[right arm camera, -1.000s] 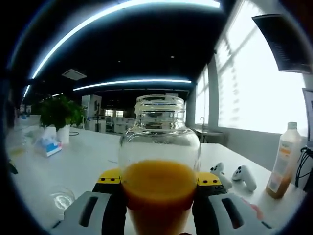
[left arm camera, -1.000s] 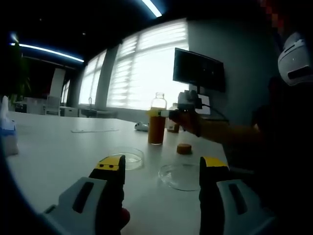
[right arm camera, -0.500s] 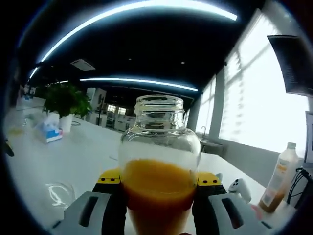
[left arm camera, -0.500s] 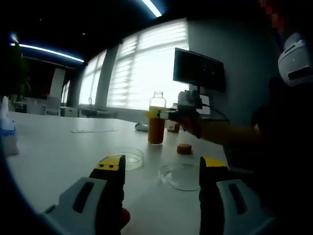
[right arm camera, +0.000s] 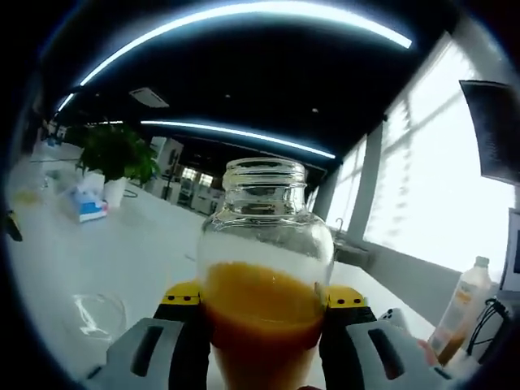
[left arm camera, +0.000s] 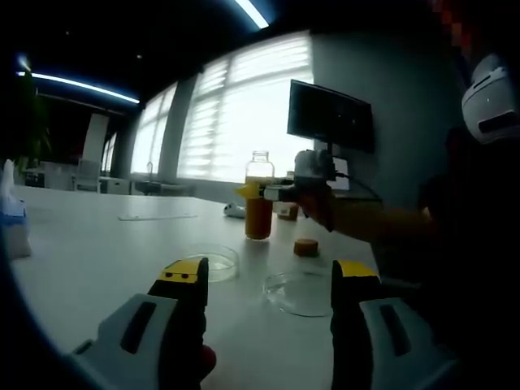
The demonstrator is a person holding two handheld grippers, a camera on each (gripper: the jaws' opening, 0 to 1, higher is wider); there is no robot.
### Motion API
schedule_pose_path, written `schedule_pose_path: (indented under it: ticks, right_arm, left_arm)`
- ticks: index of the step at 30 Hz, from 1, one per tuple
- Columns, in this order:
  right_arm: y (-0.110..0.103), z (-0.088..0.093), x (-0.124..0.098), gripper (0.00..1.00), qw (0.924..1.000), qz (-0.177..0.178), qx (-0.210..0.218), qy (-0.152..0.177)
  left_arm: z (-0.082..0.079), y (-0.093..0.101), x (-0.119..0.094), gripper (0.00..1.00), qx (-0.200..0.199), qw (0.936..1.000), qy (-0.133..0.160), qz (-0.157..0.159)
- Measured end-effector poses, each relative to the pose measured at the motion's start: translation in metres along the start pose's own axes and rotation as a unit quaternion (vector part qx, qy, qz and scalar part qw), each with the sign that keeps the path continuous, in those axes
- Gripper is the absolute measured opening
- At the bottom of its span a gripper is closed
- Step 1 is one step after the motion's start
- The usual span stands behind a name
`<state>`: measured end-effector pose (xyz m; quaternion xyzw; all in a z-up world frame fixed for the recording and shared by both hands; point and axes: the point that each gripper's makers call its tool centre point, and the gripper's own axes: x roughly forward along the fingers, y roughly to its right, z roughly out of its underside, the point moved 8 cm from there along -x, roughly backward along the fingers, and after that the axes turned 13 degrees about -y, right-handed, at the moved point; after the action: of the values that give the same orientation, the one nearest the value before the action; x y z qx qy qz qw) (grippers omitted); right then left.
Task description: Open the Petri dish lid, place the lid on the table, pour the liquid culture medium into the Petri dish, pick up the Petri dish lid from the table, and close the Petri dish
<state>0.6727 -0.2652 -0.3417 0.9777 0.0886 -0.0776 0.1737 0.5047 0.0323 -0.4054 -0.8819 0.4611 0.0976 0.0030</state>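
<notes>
The Petri dish [left arm camera: 213, 262] sits open on the counter [left arm camera: 89, 252] ahead of my left claw [left arm camera: 266, 280], its lid [left arm camera: 299, 292] lying just to the right and the brown cap [left arm camera: 305, 246] beyond. Over the last second I have lifted the uncapped bottle [right arm camera: 264, 301] of orange culture medium off the counter and begun carrying it, so pouring comes next. My left claw hovers released and empty low over the counter, while my right claw [right arm camera: 264, 313] stays clenched around the bottle's body, holding it upright.
</notes>
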Motion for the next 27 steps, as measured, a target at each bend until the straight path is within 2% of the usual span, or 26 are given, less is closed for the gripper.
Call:
schedule_pose_path:
  ticks: [16, 23, 27]
  right_arm:
    - [-0.020, -0.004, -0.002, 0.49, 0.9974, 0.007, -0.071, 0.007]
    - [-0.024, -0.005, -0.004, 0.49, 0.9969, 0.005, -0.078, 0.008]
    - [-0.030, -0.005, -0.006, 0.49, 0.9953, 0.007, -0.096, 0.010]
  left_arm:
    - [-0.001, -0.001, 0.000, 0.52, 0.001, 1.0000, 0.002, 0.001]
    - [-0.001, -0.001, -0.001, 0.52, 0.001, 1.0000, 0.003, 0.002]
    - [-0.001, -0.001, -0.001, 0.52, 0.001, 1.0000, 0.003, 0.002]
